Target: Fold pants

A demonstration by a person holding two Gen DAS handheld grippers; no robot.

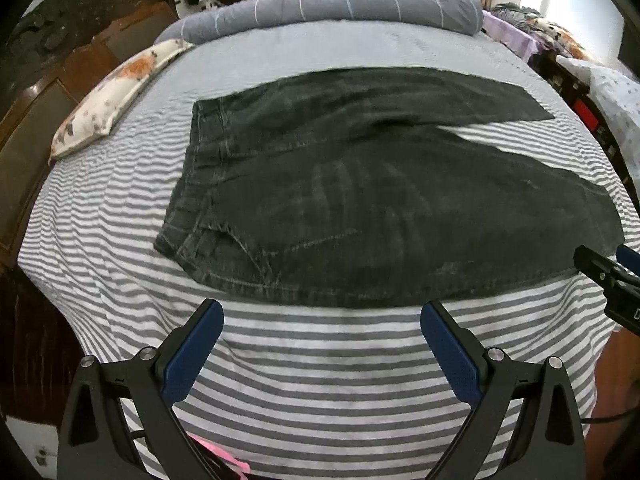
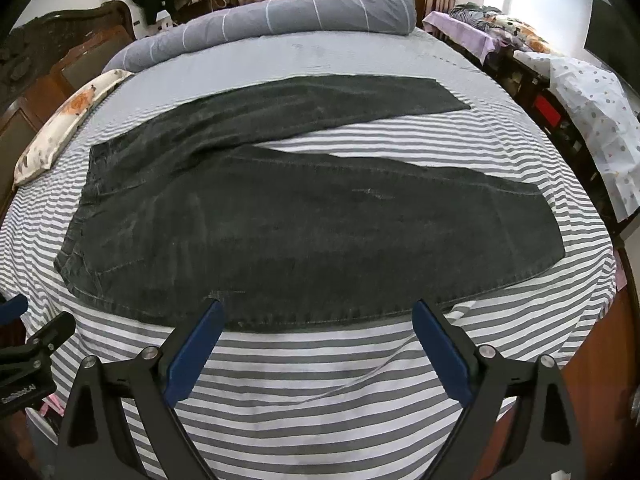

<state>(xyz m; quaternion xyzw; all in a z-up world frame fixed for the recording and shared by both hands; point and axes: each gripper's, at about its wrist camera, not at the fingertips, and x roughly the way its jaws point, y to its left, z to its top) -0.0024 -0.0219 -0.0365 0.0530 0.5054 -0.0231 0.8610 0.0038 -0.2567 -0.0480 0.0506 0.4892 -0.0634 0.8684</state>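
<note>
Left claw (image 1: 322, 312) and right claw (image 2: 316, 312) gape over pants (image 2: 300, 216); only right view shows both hems.

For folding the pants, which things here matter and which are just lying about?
Job:
- dark jeans, spread flat, legs apart
- striped bed sheet under them
- left gripper, open
- right gripper, open

Lying about:
- floral pillow
- rolled grey duvet
- wooden headboard

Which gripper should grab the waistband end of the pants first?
Probably the left hand-held gripper: it hangs open nearer the waistband of the pants. The right hand-held gripper, also open, faces the leg.
</note>
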